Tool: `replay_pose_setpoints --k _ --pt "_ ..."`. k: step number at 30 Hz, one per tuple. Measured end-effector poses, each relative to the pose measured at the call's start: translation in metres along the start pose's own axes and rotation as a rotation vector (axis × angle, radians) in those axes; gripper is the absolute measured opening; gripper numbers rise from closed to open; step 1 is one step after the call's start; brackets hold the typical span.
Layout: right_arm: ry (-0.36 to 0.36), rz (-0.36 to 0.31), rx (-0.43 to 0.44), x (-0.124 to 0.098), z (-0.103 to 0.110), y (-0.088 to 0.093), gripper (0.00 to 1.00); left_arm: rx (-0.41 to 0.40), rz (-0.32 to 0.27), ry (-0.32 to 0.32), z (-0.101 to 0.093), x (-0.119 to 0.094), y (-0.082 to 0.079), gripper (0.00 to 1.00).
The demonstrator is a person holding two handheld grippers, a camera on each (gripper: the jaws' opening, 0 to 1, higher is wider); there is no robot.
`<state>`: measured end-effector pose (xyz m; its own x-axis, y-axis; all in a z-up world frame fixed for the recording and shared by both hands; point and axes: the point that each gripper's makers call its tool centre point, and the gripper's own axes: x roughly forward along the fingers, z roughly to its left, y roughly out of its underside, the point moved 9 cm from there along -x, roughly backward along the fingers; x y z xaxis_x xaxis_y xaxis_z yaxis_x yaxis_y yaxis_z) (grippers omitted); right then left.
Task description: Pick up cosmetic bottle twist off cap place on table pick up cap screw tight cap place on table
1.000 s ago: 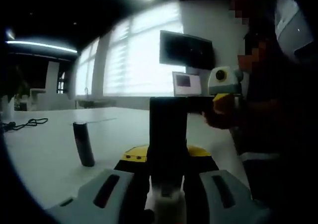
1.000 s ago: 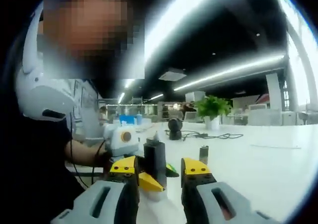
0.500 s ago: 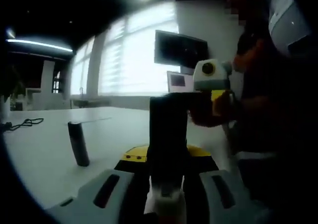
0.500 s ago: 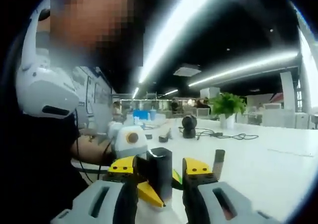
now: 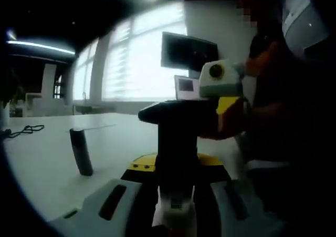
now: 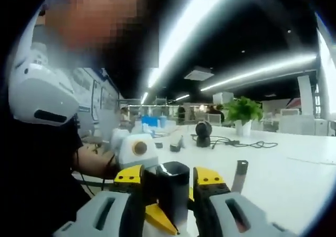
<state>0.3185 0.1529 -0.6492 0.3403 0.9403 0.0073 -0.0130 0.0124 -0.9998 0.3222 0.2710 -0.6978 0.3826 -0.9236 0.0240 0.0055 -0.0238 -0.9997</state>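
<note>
In the left gripper view we see the left gripper (image 5: 176, 195) clamped on the dark bottle (image 5: 177, 153), upright between its jaws; since a second ago the right gripper (image 5: 223, 98) has come in from the right, and its jaw tip now reaches the bottle's top, where a dark cap (image 5: 173, 110) sits; a slim dark tube (image 5: 81, 152) stands apart on the white table (image 5: 47, 168), with open tabletop around it. In the right gripper view the right gripper (image 6: 169, 182) closes on the cap (image 6: 172, 187), which has grown larger between its jaws; the left gripper (image 6: 135, 148) sits just behind; the tube (image 6: 239, 176) stands to the right, bare table beyond.
</note>
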Motion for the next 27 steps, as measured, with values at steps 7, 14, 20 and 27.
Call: replay_pose_setpoints --k 7,14,20,27 --pt "-0.025 0.015 -0.02 0.004 -0.003 -0.001 0.23 -0.006 0.001 0.016 0.0 0.0 0.0 0.15" --pt "-0.097 0.027 -0.022 0.002 -0.008 0.001 0.19 -0.014 0.006 0.063 0.002 0.0 0.0 0.15" --pt "-0.158 0.043 -0.025 0.004 -0.01 0.0 0.16 -0.012 0.009 0.098 0.003 0.0 0.0 0.14" --pt "-0.22 0.055 -0.04 0.004 -0.012 -0.001 0.14 -0.01 0.016 0.128 0.004 0.0 -0.001 0.14"
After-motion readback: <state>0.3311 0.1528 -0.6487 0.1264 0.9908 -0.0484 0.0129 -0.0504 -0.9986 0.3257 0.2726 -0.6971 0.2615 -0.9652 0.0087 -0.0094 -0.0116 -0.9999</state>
